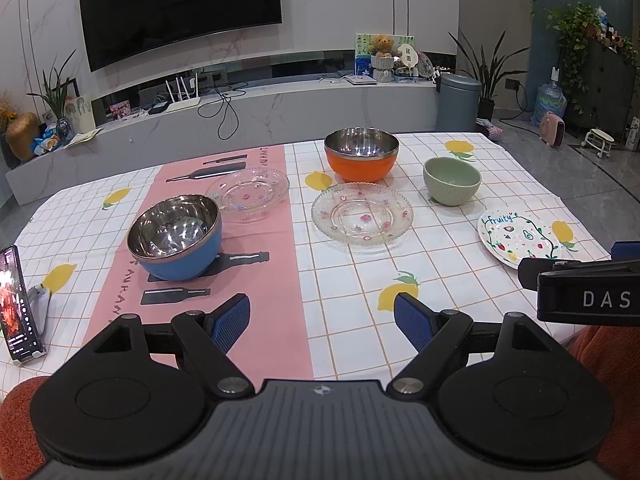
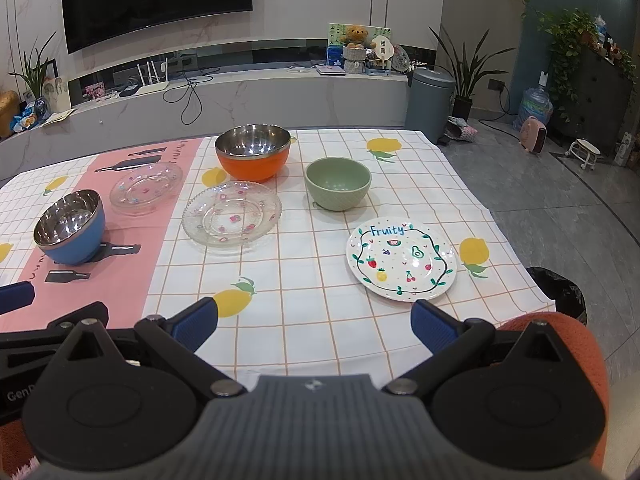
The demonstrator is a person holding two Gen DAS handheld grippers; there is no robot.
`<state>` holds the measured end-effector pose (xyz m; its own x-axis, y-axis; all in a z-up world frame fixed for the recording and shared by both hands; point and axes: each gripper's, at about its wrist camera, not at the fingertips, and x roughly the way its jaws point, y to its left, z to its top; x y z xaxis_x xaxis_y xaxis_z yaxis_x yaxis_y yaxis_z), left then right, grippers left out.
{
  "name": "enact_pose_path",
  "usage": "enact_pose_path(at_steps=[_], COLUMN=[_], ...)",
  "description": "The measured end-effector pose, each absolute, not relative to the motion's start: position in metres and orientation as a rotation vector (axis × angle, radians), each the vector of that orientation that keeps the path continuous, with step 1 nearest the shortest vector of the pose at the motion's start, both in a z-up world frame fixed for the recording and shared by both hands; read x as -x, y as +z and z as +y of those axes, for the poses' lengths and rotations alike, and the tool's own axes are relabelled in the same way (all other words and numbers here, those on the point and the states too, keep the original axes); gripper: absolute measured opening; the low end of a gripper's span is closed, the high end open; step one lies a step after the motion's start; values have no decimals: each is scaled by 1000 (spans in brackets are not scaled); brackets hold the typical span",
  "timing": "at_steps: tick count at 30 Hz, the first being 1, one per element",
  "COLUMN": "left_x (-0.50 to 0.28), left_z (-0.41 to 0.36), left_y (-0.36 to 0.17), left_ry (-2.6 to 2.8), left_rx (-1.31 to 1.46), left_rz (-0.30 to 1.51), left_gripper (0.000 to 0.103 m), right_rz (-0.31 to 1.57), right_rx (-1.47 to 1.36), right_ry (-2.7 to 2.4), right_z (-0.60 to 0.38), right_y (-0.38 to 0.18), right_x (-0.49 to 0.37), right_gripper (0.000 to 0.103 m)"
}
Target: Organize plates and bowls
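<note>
plates and bowls sit spread over the table in front of both my tools, every one upright with its mouth facing up, and being round none of them has a long axis to speak of. my left gripper (image 1: 322, 316) hangs above the near edge of the tablecloth (image 1: 352, 280) with its blue pads far apart and nothing between them; my right gripper (image 2: 314, 320) hangs the same way, pads wide and bare, just to the right of the left one. nearest my right tool is the fruity plate (image 2: 401, 261), lying flat close to the near right edge of the cloth, its lettering reading upright toward me. nearest my left tool is the blue bowl (image 1: 176, 236), steel inside, standing on the pink runner (image 1: 256, 280). beyond it, still on the runner, lies the smaller glass plate (image 1: 248, 194), just beside the bowl's far rim though i cannot tell whether they touch. toward the middle of the table lies the larger glass plate (image 1: 362, 213), flat on the checked cloth. behind that stands the orange bowl (image 1: 361, 155), also steel inside, close to the plate's far rim. to the right of both stands the green bowl (image 1: 452, 181), apart from them, between the orange bowl and the fruity plate. a phone (image 1: 18, 304) leans on a stand at the far left edge of the table.
</note>
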<state>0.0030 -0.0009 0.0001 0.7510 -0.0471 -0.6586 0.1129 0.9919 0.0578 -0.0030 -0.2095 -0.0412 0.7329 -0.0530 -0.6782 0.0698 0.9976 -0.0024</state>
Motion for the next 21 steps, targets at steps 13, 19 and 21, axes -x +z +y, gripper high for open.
enact_pose_path(at_steps=[13, 19, 21], left_x=[-6, -20, -28], left_z=[2, 5, 7], left_y=[3, 12, 17], left_ry=[-108, -158, -174], left_rx=[-80, -53, -37], left_rz=[664, 636, 623], left_gripper=[88, 71, 68], right_rz=[635, 404, 398], right_rx=[-76, -85, -79], right_ry=[-39, 57, 93], right_z=[-219, -231, -235], right_y=[-41, -32, -28], right_x=[6, 10, 1], right_gripper=[100, 100, 100])
